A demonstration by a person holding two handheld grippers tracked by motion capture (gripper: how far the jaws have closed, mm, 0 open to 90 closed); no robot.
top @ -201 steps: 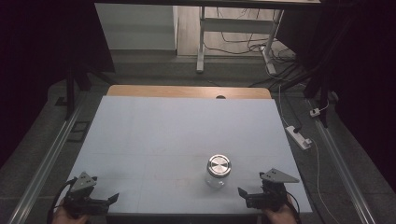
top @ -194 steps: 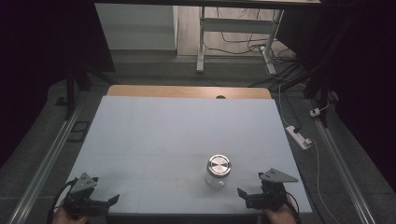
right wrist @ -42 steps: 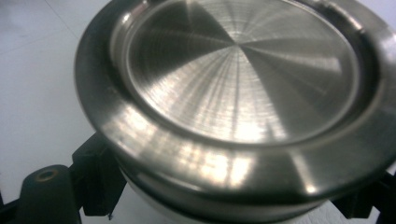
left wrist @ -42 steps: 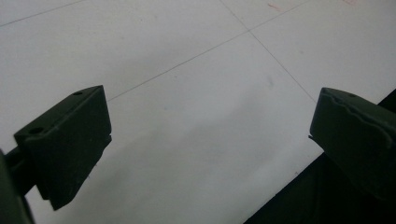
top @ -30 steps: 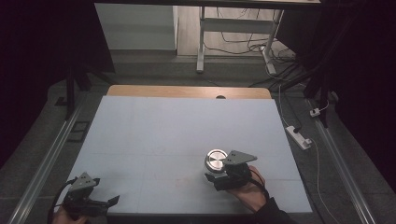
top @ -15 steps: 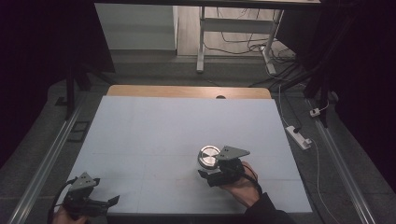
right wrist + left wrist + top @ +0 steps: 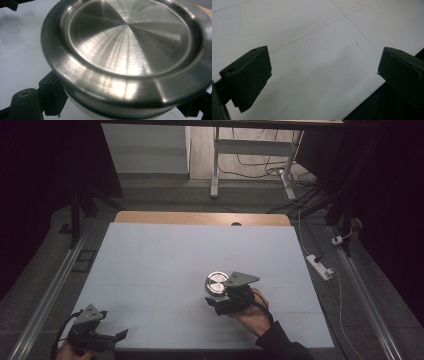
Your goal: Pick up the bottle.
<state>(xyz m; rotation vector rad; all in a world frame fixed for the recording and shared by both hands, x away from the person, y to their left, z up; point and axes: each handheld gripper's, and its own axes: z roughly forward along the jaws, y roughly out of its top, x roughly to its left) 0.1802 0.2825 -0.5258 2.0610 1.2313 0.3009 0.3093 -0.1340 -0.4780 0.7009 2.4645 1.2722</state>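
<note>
Jar (image 7: pixel 216 284) now farther left, between right hand-held gripper (image 7: pixel 220 302) jaws

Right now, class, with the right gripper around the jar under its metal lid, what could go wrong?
1. The right gripper holds the jar just beneath the smooth metal lid; it might slip or tip.
2. The left gripper, open, sits near the table edge, too far to steady it.
</note>
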